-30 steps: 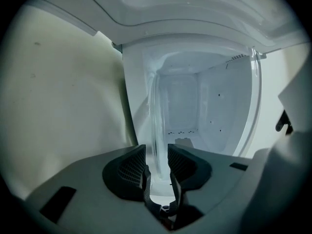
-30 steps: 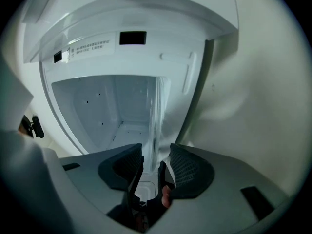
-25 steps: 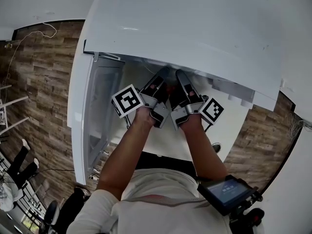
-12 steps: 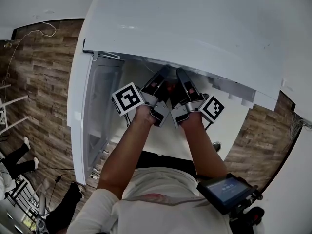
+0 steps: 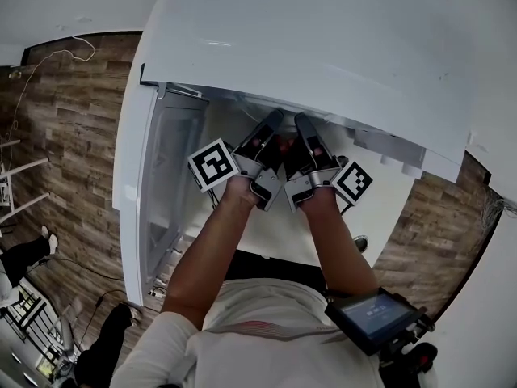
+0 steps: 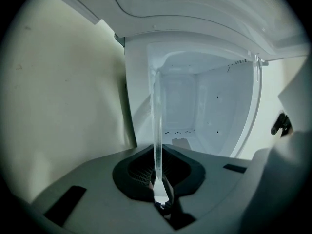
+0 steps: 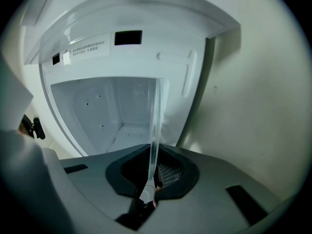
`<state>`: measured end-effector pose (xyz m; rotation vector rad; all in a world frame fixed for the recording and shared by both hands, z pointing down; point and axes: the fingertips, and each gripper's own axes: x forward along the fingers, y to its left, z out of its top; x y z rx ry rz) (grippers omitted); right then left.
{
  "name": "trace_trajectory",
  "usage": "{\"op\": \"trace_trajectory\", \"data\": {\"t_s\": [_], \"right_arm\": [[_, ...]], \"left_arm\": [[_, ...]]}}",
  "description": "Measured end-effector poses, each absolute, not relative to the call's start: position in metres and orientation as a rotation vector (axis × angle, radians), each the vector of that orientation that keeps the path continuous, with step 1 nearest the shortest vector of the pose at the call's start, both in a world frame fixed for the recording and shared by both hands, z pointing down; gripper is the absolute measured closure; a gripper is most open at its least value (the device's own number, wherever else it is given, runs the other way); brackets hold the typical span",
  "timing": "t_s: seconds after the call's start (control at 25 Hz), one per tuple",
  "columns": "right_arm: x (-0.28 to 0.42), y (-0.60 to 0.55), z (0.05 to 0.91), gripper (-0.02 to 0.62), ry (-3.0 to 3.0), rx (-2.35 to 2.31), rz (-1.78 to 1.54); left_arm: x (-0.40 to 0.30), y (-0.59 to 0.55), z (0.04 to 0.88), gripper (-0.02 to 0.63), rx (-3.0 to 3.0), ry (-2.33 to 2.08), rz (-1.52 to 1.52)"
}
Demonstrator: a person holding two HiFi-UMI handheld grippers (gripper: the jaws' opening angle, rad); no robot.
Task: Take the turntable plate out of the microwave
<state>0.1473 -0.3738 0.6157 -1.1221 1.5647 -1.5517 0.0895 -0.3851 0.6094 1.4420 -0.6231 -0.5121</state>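
Note:
The clear glass turntable plate [image 6: 156, 126] shows edge-on as a thin strip that runs from the white microwave cavity [image 6: 195, 106] back between the jaws. My left gripper [image 6: 159, 182] is closing and its pads press on the plate's rim. In the right gripper view the same plate [image 7: 155, 126] sits between the jaws of my right gripper [image 7: 150, 179], which is closing too and clamps the rim. From the head view, the left gripper [image 5: 262, 140] and the right gripper [image 5: 311, 144] reach side by side into the microwave's mouth, with their tips hidden under its top.
The microwave's white top [image 5: 323, 47] overhangs both grippers. Its door [image 5: 166, 184] stands open at the left, close to my left arm. The cavity walls [image 7: 97, 111] surround the plate. Wood-look floor [image 5: 73, 136] lies on both sides.
Both hands have stayed at the microwave's mouth. The two grippers look slightly more squeezed together than before. A person at the lower left of the floor has moved away.

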Motion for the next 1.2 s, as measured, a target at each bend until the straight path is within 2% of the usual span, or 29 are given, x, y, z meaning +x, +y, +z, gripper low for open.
{"op": "trace_trajectory", "data": {"t_s": [1.2], "right_arm": [[0.144,-0.355,0.567,0.557,1.641,-1.068,-1.48]], "left_arm": [[0.085,-0.363,0.564,0.566,1.498,-0.608,-0.584]]}}
